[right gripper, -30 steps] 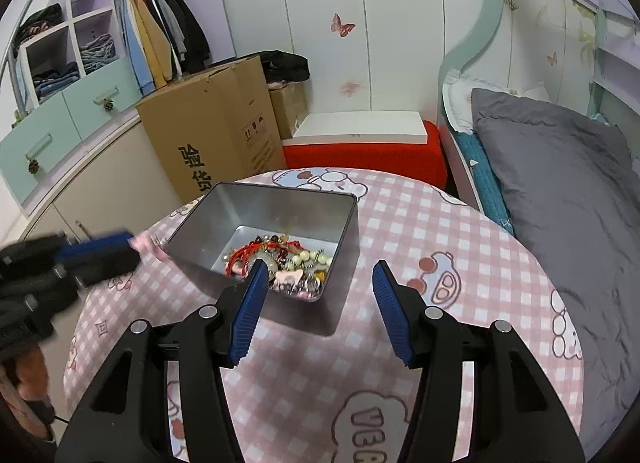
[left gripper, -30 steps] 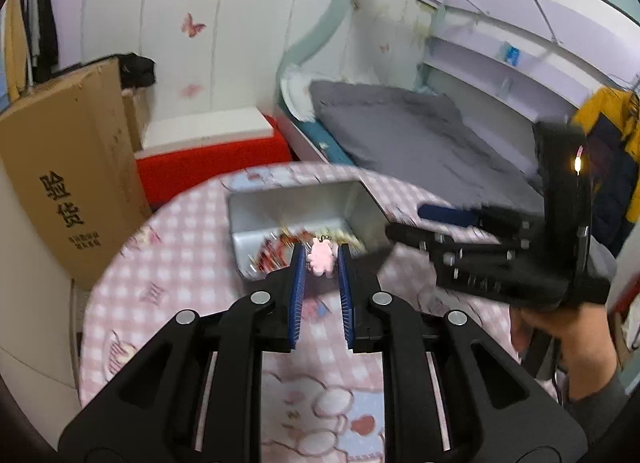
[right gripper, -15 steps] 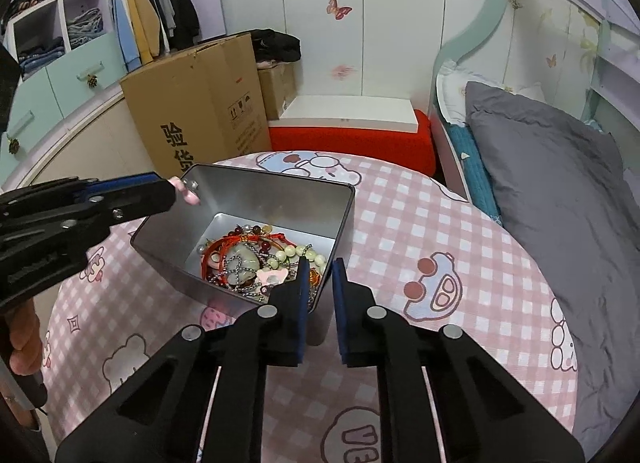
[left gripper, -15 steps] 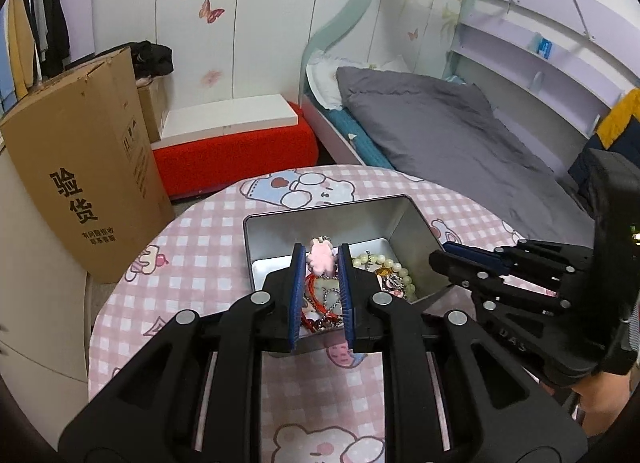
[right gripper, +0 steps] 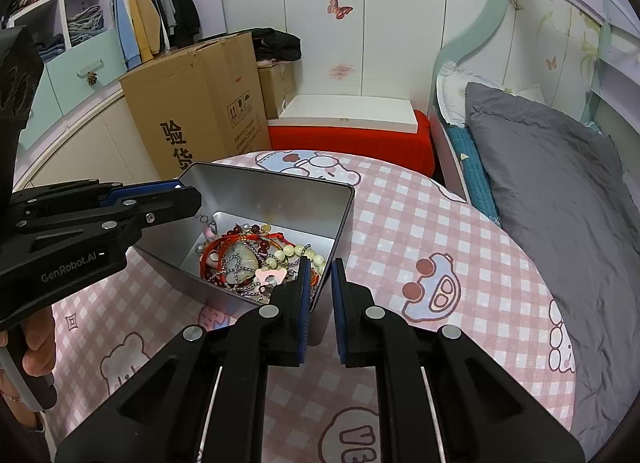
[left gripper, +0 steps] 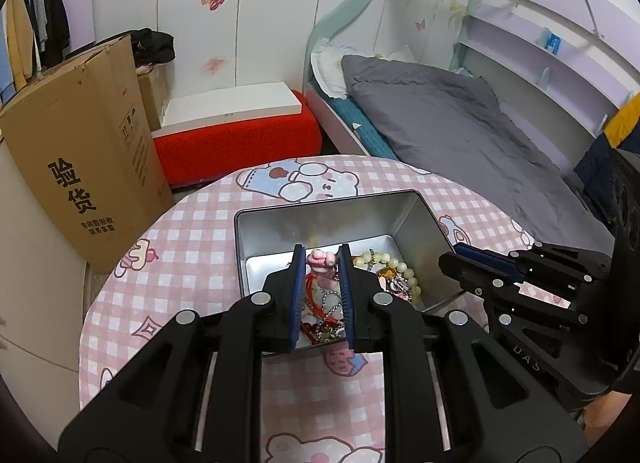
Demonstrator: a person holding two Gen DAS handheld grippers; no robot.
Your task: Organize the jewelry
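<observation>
Left gripper (left gripper: 321, 261) clenched on a pink charm (left gripper: 320, 259) right over the tin (left gripper: 416, 223), jewelry heaped just beneath its fingers, right gripper (right gripper: 319, 263) pinched on the tin's near wall

An open rectangular silver metal tin (right gripper: 256, 199) sits on the table, holding tangled bead bracelets and chains (right gripper: 256, 259); a pink charm (left gripper: 320, 259) is suspended above it.

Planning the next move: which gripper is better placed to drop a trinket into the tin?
Left. The left gripper already pinches the pink charm above the open tin; the right gripper is clamped on the tin's rim.
</observation>
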